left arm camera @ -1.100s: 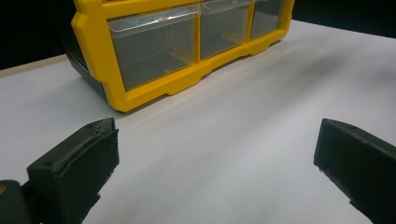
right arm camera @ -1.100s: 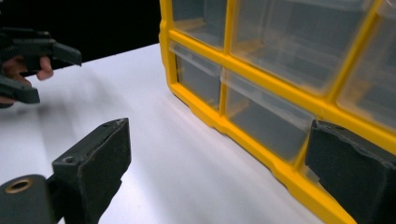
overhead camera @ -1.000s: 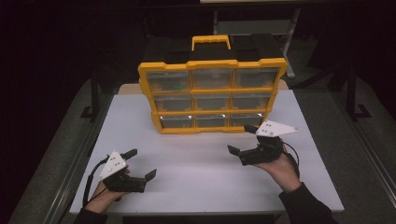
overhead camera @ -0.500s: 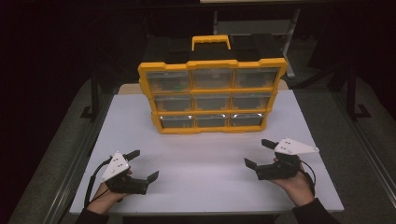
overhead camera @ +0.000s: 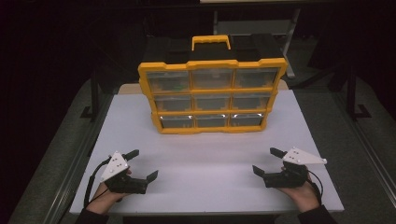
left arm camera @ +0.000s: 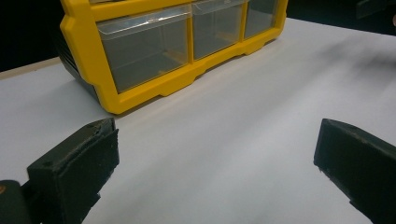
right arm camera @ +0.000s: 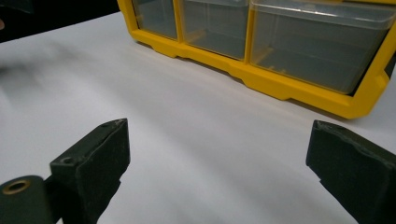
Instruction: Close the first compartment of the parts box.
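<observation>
A yellow plastic organiser cabinet with nine clear drawers [overhead camera: 212, 95] stands upright on the far half of the white rectangular table [overhead camera: 205, 186], its front towards the person. It has three rows of three drawers, and a yellow carrying handle [overhead camera: 211, 41] rises from its top. In the top left drawer something small and green is visible, but I cannot tell what it is.

The left black two-jaw gripper [overhead camera: 144, 164] rests low over the table, in front of the cabinet and off its left corner, well apart from it. Its jaws are spread wide and hold nothing; in the left gripper view there is bare table between them, and the bottom left drawer [left arm camera: 147, 51] of the cabinet is ahead.

The right black two-jaw gripper [overhead camera: 267, 161] is in front of the cabinet and off its right corner, also well apart from it. Its jaws are also spread wide with nothing between them, and the right gripper view looks at the bottom right drawer [right arm camera: 322, 44]
</observation>
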Tool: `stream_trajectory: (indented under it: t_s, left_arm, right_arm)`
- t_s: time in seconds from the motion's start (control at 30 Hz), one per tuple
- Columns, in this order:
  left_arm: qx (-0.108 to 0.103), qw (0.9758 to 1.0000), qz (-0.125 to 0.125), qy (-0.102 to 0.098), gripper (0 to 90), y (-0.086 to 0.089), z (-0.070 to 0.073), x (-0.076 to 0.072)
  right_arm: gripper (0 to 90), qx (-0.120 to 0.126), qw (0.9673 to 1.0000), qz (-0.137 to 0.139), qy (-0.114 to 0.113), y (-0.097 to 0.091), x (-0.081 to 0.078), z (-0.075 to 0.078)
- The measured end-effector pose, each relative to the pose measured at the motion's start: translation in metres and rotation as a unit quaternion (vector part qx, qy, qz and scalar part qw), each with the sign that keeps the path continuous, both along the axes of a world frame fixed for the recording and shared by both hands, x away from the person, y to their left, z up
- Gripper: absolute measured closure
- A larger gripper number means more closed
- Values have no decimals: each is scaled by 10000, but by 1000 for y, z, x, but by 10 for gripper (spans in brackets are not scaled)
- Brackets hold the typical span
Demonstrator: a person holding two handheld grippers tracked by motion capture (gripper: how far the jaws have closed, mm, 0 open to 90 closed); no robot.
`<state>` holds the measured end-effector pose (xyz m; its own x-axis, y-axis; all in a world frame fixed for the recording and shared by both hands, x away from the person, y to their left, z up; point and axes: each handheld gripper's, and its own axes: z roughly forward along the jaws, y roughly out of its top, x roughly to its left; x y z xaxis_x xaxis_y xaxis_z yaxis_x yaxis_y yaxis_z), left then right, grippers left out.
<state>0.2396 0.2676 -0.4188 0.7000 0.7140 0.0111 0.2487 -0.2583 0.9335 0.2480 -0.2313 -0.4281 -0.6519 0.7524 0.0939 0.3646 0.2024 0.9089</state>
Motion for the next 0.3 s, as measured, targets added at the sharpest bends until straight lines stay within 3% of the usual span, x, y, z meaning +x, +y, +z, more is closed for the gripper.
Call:
stream_trajectory:
  t_s: [0.13, 0.3]
  left_arm:
    - [23, 10000, -15, 23, 0, 0, 0, 0]
    - [16, 10000, -21, -1, 0, -1, -1, 0]
  right_arm:
    - [57, -51, 9998, -90, 156, -3, -2, -6]
    - [57, -80, 9998, -90, 132, -4, -3, -6]
